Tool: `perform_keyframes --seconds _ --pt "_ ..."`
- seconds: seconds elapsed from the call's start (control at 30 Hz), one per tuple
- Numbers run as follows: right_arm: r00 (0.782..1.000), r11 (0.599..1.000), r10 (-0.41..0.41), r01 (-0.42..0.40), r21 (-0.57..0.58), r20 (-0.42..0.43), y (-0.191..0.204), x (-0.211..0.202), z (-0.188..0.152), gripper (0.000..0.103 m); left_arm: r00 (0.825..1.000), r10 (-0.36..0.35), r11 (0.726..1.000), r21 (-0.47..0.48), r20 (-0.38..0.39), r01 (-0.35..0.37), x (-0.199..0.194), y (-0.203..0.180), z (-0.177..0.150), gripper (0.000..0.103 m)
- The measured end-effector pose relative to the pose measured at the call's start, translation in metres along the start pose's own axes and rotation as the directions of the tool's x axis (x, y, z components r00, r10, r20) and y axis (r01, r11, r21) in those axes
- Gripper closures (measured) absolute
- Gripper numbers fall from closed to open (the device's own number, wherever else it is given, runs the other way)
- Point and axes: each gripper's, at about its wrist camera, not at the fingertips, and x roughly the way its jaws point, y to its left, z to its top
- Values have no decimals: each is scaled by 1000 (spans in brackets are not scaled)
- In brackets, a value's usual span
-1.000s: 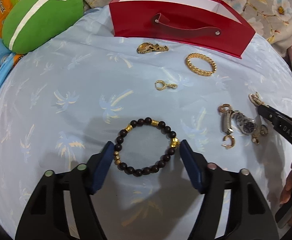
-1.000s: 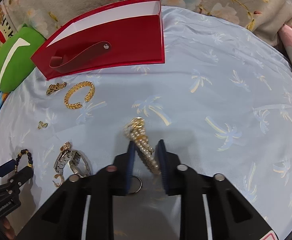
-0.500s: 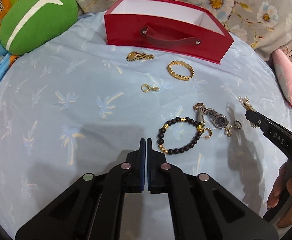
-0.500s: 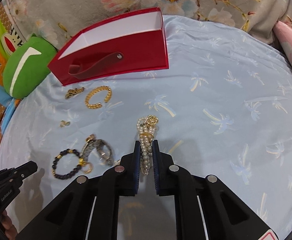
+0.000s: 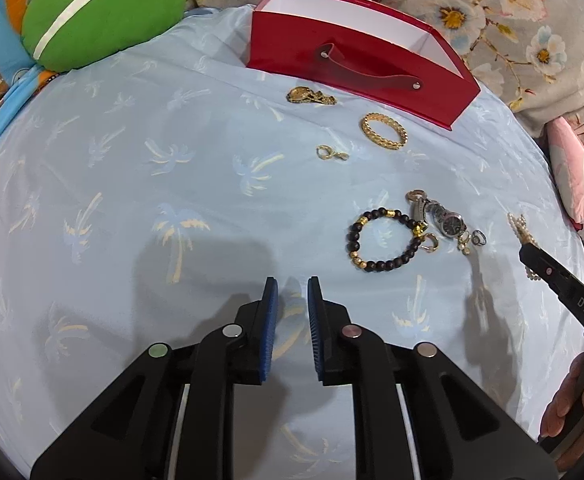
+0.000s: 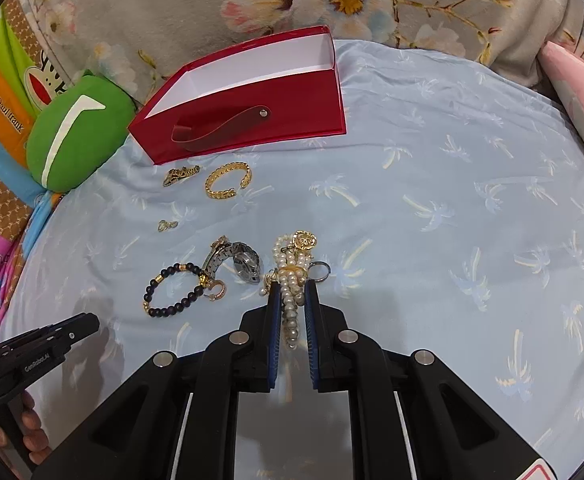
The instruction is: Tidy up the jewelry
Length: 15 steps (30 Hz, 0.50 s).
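Note:
My right gripper (image 6: 292,292) is shut on a pearl bracelet (image 6: 292,276) with a gold charm, held above the blue cloth. My left gripper (image 5: 293,292) is slightly open and empty, above bare cloth. A black bead bracelet (image 5: 384,240) lies to its right, touching a silver watch (image 5: 440,216) and small gold hoops. A gold chain bangle (image 5: 384,131), a small gold clasp (image 5: 330,154) and a gold watch piece (image 5: 310,96) lie in front of the open red box (image 5: 356,64). The red box also shows in the right wrist view (image 6: 248,116).
A green cushion (image 5: 100,12) lies at the far left and a pink pillow (image 5: 576,188) at the right edge. Floral fabric rises behind the box. A small silver ring (image 6: 319,270) lies beside the pearls.
My left gripper has drawn back left from the bead bracelet, shut empty, then parted slightly. My right gripper closed on the pearl bracelet and lifted it.

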Motion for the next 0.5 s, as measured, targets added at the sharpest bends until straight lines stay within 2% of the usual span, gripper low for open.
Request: perform_keyframes --seconds 0.07,0.1,0.13,0.5 --pt "1000 1000 2 -2 3 -1 0 -1 -1 93 1000 -13 1000 -3 2 13 -3 3 0 90" --pt "1000 1000 3 -3 3 0 1 -1 -1 93 1000 -16 1000 -5 4 16 -4 5 0 98" --pt "1000 1000 6 -6 4 2 1 -2 -1 93 1000 -22 1000 -6 8 22 -6 6 0 100" --pt "999 1000 25 -25 -15 27 11 -19 -4 93 995 -78 997 14 59 78 -38 8 -3 103"
